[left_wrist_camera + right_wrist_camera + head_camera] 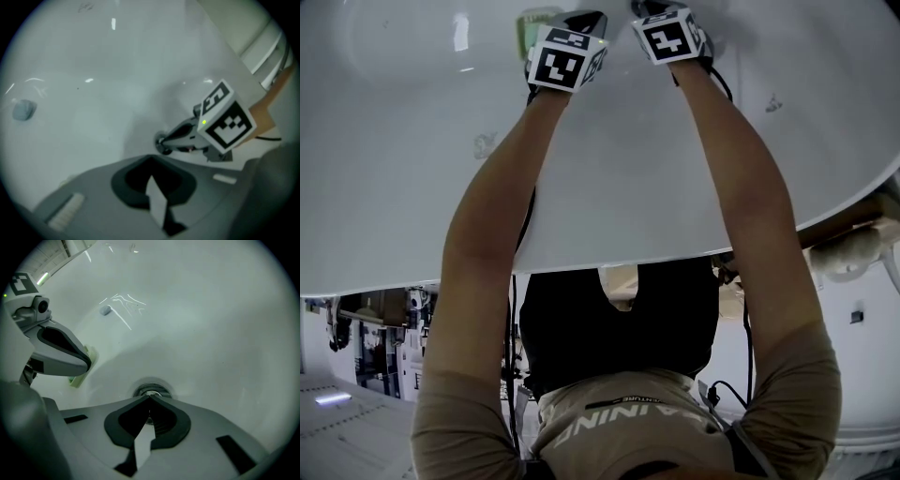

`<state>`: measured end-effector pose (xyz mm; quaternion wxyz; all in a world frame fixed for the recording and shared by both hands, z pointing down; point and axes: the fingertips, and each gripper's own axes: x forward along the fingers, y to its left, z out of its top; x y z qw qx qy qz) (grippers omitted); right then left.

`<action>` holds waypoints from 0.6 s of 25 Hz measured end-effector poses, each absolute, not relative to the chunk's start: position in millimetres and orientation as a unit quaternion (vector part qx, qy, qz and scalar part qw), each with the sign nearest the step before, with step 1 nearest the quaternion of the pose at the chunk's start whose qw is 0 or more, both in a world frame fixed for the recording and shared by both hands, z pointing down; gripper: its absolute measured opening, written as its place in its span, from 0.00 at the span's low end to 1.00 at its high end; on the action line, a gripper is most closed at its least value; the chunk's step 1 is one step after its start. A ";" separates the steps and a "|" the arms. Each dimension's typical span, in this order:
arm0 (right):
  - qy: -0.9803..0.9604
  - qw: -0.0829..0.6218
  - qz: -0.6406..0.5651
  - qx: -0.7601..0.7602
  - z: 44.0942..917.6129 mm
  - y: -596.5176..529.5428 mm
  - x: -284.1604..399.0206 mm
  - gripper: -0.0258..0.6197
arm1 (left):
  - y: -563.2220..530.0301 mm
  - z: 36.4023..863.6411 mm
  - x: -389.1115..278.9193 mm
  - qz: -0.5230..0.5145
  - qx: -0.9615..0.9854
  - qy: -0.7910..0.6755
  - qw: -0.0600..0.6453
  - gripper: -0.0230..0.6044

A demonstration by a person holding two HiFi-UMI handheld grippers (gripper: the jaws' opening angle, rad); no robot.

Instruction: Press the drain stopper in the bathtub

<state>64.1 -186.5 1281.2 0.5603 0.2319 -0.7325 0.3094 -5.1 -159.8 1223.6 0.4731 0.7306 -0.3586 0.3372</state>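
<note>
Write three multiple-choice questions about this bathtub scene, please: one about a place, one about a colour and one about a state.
1. Where do the tips of the right gripper point?
A. at the rim of the tub
B. at the round metal drain stopper
C. at a wall tap

2. Which colour has the smooth glossy bathtub?
A. black
B. red
C. white

3. How do the jaws of the right gripper stand?
A. together
B. wide apart
C. closed on a towel

Answers:
1 B: in the right gripper view the tips sit right at the stopper on the tub floor.
2 C: every view shows white tub walls.
3 A: in the right gripper view the two tips meet with no gap and nothing between them.
</note>
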 end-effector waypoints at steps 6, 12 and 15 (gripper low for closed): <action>-0.719 0.568 0.329 0.228 1280.3 -186.7 69.0 0.05 | -158.7 1222.3 -3.0 0.339 0.729 -0.360 0.474 0.04; -0.736 0.546 0.328 0.229 1267.0 -177.7 65.2 0.05 | -154.0 1208.3 -5.6 0.348 0.732 -0.357 0.465 0.04; -0.738 0.541 0.331 0.233 1258.3 -170.7 62.1 0.05 | -152.7 1200.0 -11.7 0.348 0.730 -0.363 0.462 0.04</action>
